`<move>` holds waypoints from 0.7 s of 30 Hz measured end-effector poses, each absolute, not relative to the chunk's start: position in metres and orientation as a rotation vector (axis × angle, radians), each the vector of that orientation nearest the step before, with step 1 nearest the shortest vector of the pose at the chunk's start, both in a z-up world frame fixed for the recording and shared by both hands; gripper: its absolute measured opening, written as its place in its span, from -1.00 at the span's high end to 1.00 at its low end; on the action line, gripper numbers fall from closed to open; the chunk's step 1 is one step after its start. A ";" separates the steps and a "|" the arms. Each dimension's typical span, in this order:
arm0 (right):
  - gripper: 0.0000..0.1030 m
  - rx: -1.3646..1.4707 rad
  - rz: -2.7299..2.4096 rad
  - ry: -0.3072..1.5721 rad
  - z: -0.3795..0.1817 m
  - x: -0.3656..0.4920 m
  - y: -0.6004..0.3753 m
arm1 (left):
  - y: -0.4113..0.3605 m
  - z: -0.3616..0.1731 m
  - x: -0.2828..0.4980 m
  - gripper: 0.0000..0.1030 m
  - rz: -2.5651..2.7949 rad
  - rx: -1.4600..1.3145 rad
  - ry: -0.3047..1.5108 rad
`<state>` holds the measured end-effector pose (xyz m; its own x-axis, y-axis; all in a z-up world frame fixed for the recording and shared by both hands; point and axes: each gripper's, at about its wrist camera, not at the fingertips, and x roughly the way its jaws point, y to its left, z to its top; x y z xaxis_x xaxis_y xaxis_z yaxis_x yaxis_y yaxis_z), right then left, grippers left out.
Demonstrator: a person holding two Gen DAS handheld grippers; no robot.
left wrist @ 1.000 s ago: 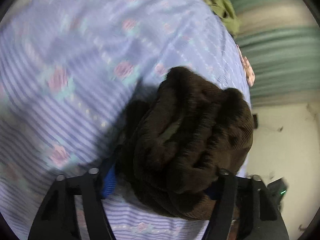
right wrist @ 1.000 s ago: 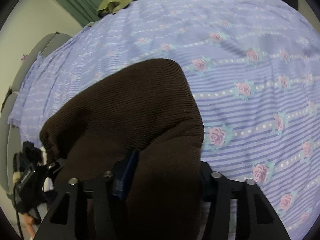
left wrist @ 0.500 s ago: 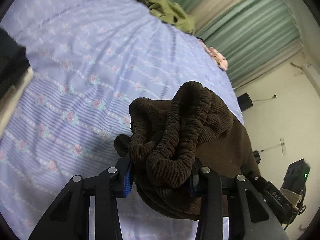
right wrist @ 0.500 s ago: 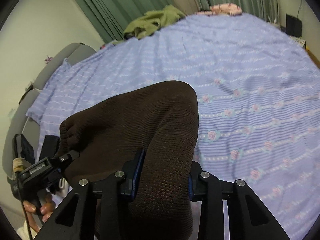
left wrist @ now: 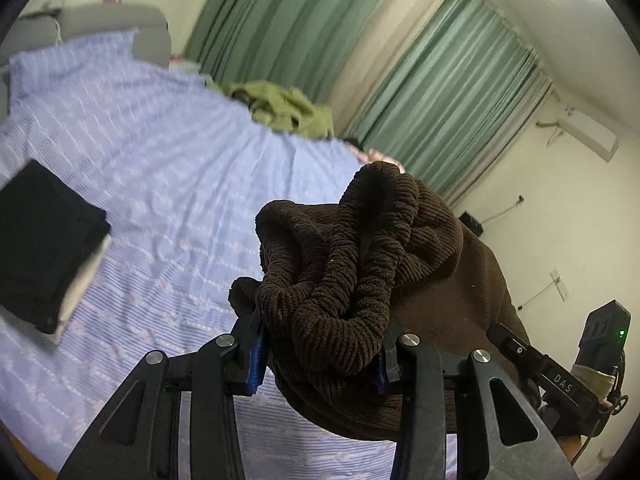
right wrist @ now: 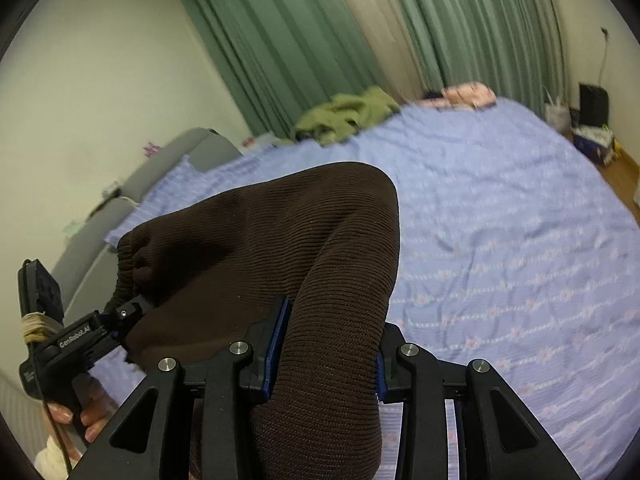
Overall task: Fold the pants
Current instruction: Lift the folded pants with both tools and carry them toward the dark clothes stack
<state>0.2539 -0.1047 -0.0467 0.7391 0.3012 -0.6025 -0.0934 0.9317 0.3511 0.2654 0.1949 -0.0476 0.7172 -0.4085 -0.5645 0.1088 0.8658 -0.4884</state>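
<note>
Dark brown corduroy pants [left wrist: 360, 264] hang between my two grippers, lifted above the bed. My left gripper [left wrist: 320, 356] is shut on the bunched elastic waistband at one end. My right gripper [right wrist: 326, 356] is shut on a fold of the same pants [right wrist: 280, 248]. In the right wrist view the left gripper [right wrist: 124, 314] shows at the left, clamped on the waistband. In the left wrist view the right gripper [left wrist: 516, 350] shows at the lower right behind the cloth. The pants' lower part is hidden below both views.
The bed has a lilac striped sheet with roses [left wrist: 168, 184]. A folded black garment on a pale one [left wrist: 40, 240] lies at the left. Olive clothes [left wrist: 288, 112] and pink cloth [right wrist: 468, 94] lie at the far side. Green curtains [right wrist: 304, 40] and a grey headboard [right wrist: 172, 160] stand behind.
Both grippers have risen and tilted up with the pants; the views now take in the curtains and walls instead of mostly the sheet. Both grips have held.
</note>
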 end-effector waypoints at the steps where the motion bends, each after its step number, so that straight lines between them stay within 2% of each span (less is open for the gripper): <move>1: 0.31 0.305 0.233 0.695 -0.038 0.249 -0.104 | 0.197 -0.038 0.257 0.24 -0.286 -0.451 0.704; 9: 0.31 0.288 0.334 0.574 0.021 0.204 -0.090 | 0.216 0.022 0.198 0.24 -0.242 -0.419 0.582; 21: 0.31 0.224 0.401 0.493 0.054 0.192 0.000 | 0.322 0.046 0.175 0.25 -0.226 -0.442 0.484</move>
<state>0.1919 0.0005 0.0544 0.8059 0.4242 -0.4129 -0.3180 0.8985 0.3025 0.1750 0.3219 0.0459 0.8631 -0.3110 -0.3979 0.1058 0.8817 -0.4597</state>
